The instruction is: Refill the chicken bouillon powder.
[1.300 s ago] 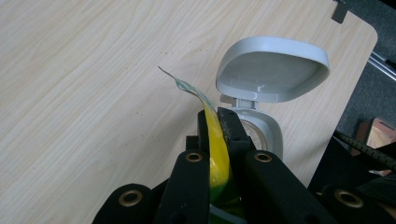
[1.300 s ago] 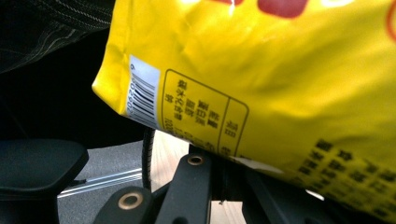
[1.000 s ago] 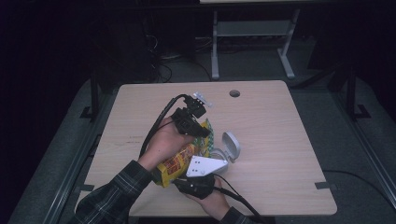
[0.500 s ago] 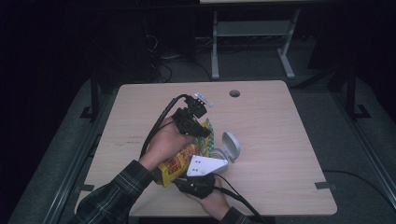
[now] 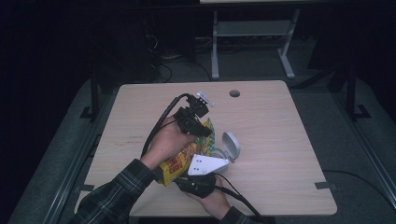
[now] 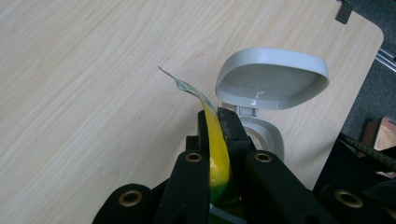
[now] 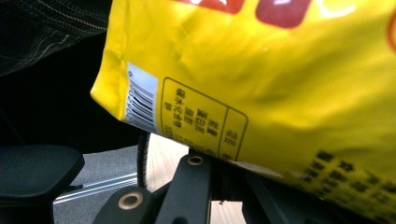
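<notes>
1. Yellow crinkled foil snack bag with red print (image 5: 180,161): centre-lower part of the high view, held tilted above the desk between both tongs. Judged to be held at two ends so its top hangs over the container.
2. Left tongs (image 6: 218,126): closed flat on the bag's upper yellow-green edge (image 6: 215,140), which shows pinched between the black jaws in the left gripper view; likely steering the mouth.
3. Right tongs (image 7: 224,168): closed on the bag's lower seam (image 7: 261,169), beneath the barcode panel; likely bearing the weight.
4. Small grey plastic container with hinged lid (image 6: 273,79): on the pale wooden desk (image 5: 280,116), lid (image 5: 231,145) standing open, just beyond the bag's top edge; apparently ready to receive the contents.
</notes>
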`<act>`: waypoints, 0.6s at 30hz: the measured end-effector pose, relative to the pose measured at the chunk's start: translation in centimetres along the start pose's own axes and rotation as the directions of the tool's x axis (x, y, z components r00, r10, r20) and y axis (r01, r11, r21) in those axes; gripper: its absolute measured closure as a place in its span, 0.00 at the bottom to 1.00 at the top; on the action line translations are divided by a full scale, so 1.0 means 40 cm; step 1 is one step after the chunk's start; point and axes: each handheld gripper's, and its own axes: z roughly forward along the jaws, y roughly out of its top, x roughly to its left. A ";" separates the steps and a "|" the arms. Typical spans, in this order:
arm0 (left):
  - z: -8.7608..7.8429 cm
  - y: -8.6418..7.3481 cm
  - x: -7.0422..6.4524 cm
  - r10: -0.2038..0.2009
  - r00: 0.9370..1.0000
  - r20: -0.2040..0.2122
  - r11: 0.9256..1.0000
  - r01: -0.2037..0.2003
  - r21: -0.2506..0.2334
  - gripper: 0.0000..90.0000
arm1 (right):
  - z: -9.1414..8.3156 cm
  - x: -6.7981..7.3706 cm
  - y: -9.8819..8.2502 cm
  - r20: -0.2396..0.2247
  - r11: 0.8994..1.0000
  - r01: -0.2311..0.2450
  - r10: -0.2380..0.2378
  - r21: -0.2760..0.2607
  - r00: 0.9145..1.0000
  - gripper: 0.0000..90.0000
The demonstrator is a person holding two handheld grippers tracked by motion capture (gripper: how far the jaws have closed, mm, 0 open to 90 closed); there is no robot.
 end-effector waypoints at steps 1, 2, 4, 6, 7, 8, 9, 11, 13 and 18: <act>0.000 0.000 0.000 0.001 1.000 0.001 1.000 -0.001 0.000 1.00 | 0.000 0.000 0.000 0.000 1.000 0.001 -0.001 -0.001 1.000 1.00; 0.000 0.001 -0.001 0.001 1.000 0.001 1.000 -0.001 0.001 1.00 | 0.000 0.000 0.000 0.000 1.000 0.002 -0.002 0.000 1.000 1.00; 0.001 0.001 -0.001 -0.001 1.000 0.001 1.000 0.001 0.001 1.00 | 0.000 0.000 0.000 0.001 1.000 0.001 -0.001 0.000 1.000 1.00; 0.002 0.001 0.000 0.001 1.000 0.000 1.000 -0.001 0.003 1.00 | 0.000 0.000 0.000 0.001 1.000 0.000 0.000 -0.001 1.000 1.00; 0.003 0.001 -0.001 -0.001 1.000 0.002 1.000 0.001 0.002 1.00 | 0.000 0.000 0.000 0.001 1.000 0.000 0.000 0.000 1.000 1.00; 0.003 0.001 0.000 0.000 1.000 0.002 1.000 0.000 0.003 1.00 | 0.000 0.000 0.000 0.001 1.000 0.000 0.000 0.000 1.000 1.00; 0.003 0.001 -0.001 -0.001 1.000 0.002 1.000 0.001 0.002 1.00 | 0.000 0.000 0.000 0.001 1.000 0.000 0.000 0.000 1.000 1.00; 0.004 0.002 0.000 0.001 1.000 0.002 1.000 -0.001 0.004 1.00 | 0.000 0.000 0.000 0.001 1.000 0.001 -0.001 0.000 1.000 1.00; 0.005 0.002 0.000 0.000 1.000 0.002 1.000 0.000 0.003 1.00 | 0.000 -0.001 0.000 0.001 1.000 0.000 0.000 0.000 1.000 1.00; 0.008 0.004 -0.003 -0.001 1.000 0.006 1.000 0.001 0.005 1.00 | -0.002 -0.001 0.002 0.001 1.000 -0.001 0.001 -0.004 1.000 1.00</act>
